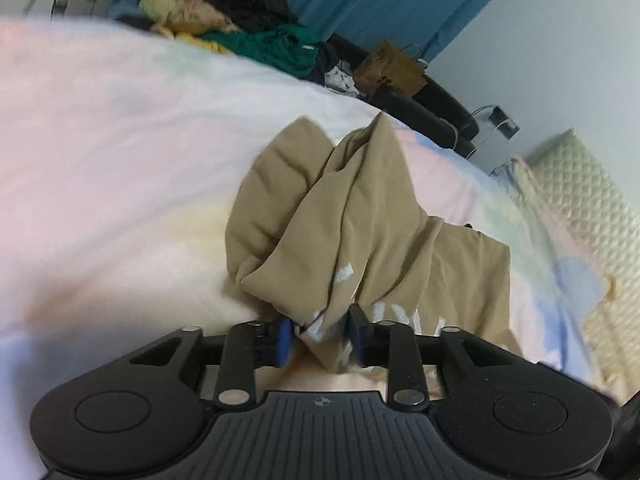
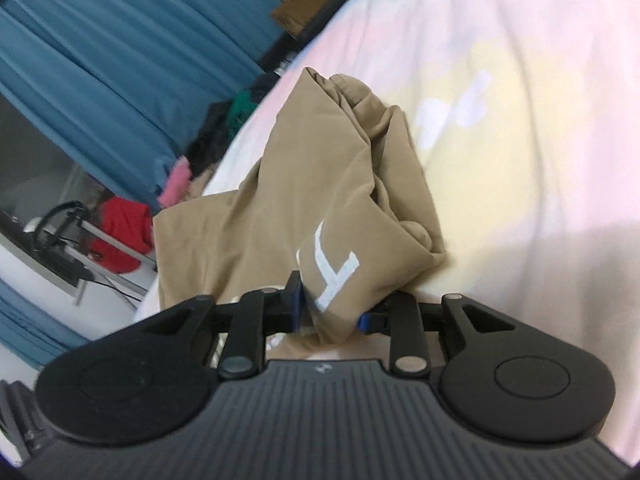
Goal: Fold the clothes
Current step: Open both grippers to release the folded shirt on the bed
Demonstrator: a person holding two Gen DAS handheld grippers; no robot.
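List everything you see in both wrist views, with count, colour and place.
tan garment: one, tan with white lettering, bunched on the bed, held at two spots
bedsheet: one, pastel tie-dye, under the garment
clothes pile: several, pink, black, green, yellow, red, beyond the bed's far edge
curtain: blue, background
paper bag: one, brown, by the curtain
textured pad: one, cream, bed's right edge
left gripper: black, jaws clamped on garment
right gripper: black, jaws clamped on garment
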